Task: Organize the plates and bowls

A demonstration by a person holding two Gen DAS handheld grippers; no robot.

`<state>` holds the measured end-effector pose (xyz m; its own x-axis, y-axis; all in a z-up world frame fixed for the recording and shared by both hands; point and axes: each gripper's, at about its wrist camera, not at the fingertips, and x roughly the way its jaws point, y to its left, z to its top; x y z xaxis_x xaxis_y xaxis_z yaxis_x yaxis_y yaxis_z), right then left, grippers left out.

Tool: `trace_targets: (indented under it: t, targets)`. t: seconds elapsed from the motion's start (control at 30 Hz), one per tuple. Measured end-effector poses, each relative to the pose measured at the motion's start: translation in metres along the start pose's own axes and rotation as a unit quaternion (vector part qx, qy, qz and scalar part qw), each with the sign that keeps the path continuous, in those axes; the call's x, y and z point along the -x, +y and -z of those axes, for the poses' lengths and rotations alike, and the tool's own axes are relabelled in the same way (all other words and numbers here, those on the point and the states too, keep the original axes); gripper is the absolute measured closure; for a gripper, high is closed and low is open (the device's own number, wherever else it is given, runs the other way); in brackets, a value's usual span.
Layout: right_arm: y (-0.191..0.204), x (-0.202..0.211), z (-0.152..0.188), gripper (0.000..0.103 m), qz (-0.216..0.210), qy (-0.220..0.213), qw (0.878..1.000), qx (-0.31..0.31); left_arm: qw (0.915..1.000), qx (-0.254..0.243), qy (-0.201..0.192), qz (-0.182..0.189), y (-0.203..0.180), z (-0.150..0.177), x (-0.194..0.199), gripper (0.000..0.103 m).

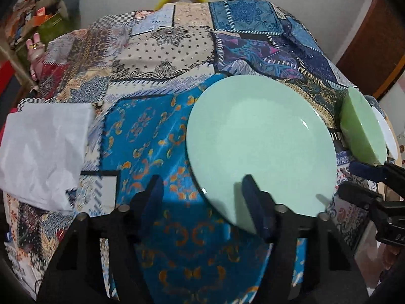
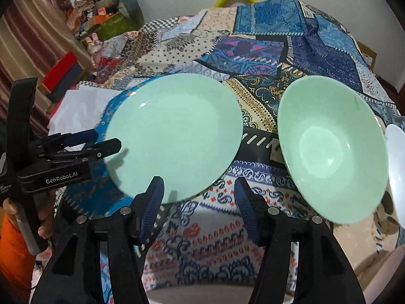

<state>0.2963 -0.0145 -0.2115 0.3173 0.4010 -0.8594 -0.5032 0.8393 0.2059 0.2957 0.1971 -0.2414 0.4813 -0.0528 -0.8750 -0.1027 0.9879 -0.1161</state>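
While both grippers are hanging over the patchwork tablecloth (image 1: 157, 136), the mint green plate (image 1: 260, 147) is sitting flat on it and nothing is getting lifted yet, so I'd say we're at the reaching-in stage of tidying the dishes

Using the plate as the landmark: the left gripper (image 1: 202, 190) is hovering at its near-left rim, claw spread, one finger over the plate's surface and the other over the blue cloth beside it, and I can't tell if either is touching. The right gripper (image 2: 200, 190) is sitting at the plate's near-right edge, also spread with nothing between the fingers. The green bowl (image 2: 331, 152) is resting just right of the plate, apart from it, and a white dish (image 2: 397, 167) is peeking in beyond the bowl. A crumpled white cloth (image 1: 43, 152) is lying off to the plate's left

My guess for the next move: getting a finger under that thin rim, which looks fiddly since the plate is glossy, smooth and very shallow, while the bowl is deeper with a rounded wall. The ribbed blue finger pads (image 2: 154, 197) are probably helping grip
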Motion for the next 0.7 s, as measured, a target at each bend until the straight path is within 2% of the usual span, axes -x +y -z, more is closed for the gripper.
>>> trace_targets:
  t: [0.13,0.3,0.4,0.57,0.7]
  targets:
    - [-0.002,-0.011,-0.004,0.049,0.001,0.01,1.0,-0.005,0.9998,-0.005,-0.004,0.017,-0.002,-0.009,-0.005,0.054]
    - [-0.002,-0.015,-0.009,0.057,0.006,0.008,1.0,-0.006,0.9997,-0.003,-0.004,0.025,-0.003,-0.022,-0.013,0.061]
    - [-0.006,-0.018,-0.012,0.06,0.003,0.008,1.0,-0.018,0.9996,0.004,-0.003,0.026,-0.003,-0.026,-0.016,0.061]
    - [-0.011,-0.018,-0.012,0.07,-0.002,0.007,1.0,-0.025,0.9995,0.008,0.0,0.029,0.001,-0.021,-0.011,0.067]
    - [-0.008,-0.016,-0.008,0.07,-0.012,0.015,1.0,-0.012,0.9996,0.007,0.009,0.026,0.002,-0.006,-0.001,0.068]
